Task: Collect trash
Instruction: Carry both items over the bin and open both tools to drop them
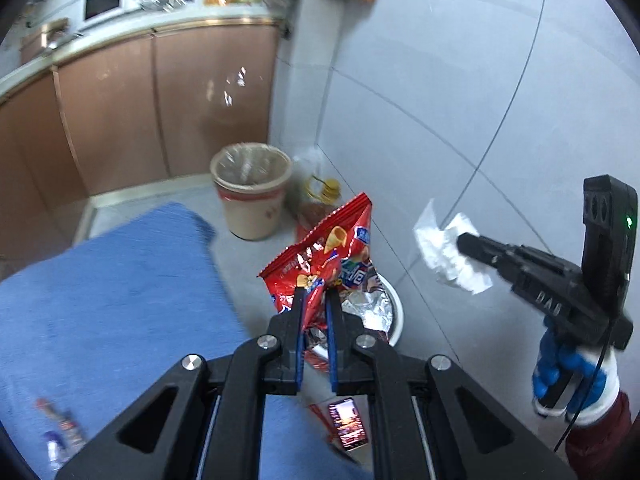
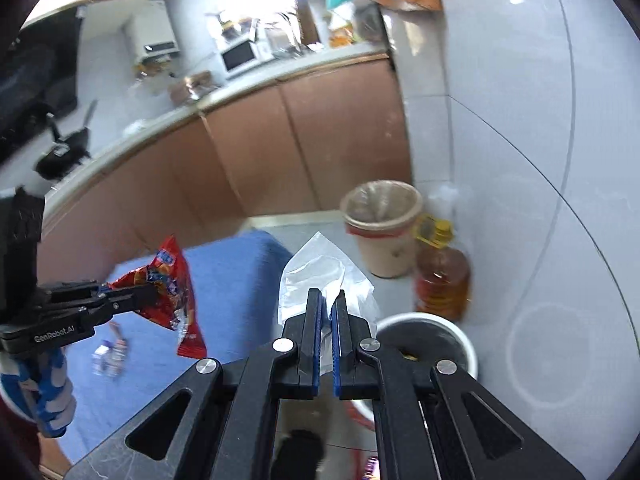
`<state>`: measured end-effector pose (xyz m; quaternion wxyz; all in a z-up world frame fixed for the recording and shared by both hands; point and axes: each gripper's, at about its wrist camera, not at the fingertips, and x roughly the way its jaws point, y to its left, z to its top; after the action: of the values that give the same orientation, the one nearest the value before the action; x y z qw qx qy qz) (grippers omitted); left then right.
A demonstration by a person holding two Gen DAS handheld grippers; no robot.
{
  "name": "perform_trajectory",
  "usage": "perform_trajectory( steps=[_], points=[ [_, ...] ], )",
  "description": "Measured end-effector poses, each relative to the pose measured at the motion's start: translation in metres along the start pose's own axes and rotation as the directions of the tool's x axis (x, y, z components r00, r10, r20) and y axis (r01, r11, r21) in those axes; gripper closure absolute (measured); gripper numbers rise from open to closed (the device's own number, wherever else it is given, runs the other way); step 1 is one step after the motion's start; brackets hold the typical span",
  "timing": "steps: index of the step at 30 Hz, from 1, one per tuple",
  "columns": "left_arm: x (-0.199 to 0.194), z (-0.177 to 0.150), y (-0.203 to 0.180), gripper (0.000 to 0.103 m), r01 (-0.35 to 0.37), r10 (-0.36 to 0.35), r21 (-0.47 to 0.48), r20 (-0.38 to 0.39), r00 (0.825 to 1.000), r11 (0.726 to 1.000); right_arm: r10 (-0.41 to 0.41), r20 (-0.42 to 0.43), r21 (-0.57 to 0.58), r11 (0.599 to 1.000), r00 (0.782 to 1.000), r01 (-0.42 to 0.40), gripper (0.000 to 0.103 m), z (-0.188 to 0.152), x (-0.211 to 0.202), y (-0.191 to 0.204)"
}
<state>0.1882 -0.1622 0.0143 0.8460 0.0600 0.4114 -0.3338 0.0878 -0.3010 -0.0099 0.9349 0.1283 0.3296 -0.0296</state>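
Observation:
My left gripper (image 1: 316,294) is shut on the lower edge of a red snack bag (image 1: 332,248), which stands up from its blue pads. My right gripper (image 2: 330,296) is shut on a crumpled clear plastic wrapper (image 2: 320,272). In the left wrist view the right gripper (image 1: 464,240) hangs to the right with the wrapper (image 1: 440,256) looking white at its tip. The right wrist view shows the left gripper (image 2: 154,292) at the left with the snack bag (image 2: 176,300). A beige trash bin (image 1: 252,216) (image 2: 384,256) with a clear liner stands on the floor ahead of both.
A yellow-capped oil bottle (image 2: 440,280) stands right of the bin against the tiled wall. Below the grippers is a white bucket (image 2: 468,344); the left wrist view shows foil (image 1: 372,304) in it. A blue-covered table (image 1: 100,300) lies left, brown cabinets (image 1: 160,100) behind. A phone (image 1: 348,424) lies below.

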Motion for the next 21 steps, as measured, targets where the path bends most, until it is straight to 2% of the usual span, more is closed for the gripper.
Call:
perform_trajectory(
  steps=[5, 10, 17, 20, 21],
  points=[
    [0.077, 0.009, -0.021, 0.095, 0.010, -0.011, -0.009, -0.102, 0.995, 1.000, -0.047, -0.069, 0.031, 0.998, 0.996, 0.050, 0.099, -0.018, 0.046, -0.033],
    [0.143, 0.006, -0.031, 0.094, -0.003, 0.000, -0.019, -0.198, 0.980, 1.000, -0.071, -0.155, 0.084, 0.993, 0.985, 0.085, 0.099, -0.038, 0.099, -0.067],
    [0.210, -0.002, -0.023, 0.091, -0.021, 0.000, -0.075, -0.268, 0.963, 0.997, -0.104, -0.237, 0.108, 0.985, 0.966, 0.132, 0.097, -0.061, 0.153, -0.099],
    [0.232, -0.008, -0.019, 0.091, -0.011, -0.023, -0.115, -0.295, 0.955, 0.993, -0.113, -0.257, 0.096, 0.985, 0.960, 0.142, 0.095, -0.070, 0.171, -0.106],
    [0.238, -0.011, -0.017, 0.085, -0.011, -0.027, -0.124, -0.301, 0.953, 0.992, -0.119, -0.264, 0.090, 0.985, 0.957, 0.147, 0.095, -0.072, 0.177, -0.107]
  ],
)
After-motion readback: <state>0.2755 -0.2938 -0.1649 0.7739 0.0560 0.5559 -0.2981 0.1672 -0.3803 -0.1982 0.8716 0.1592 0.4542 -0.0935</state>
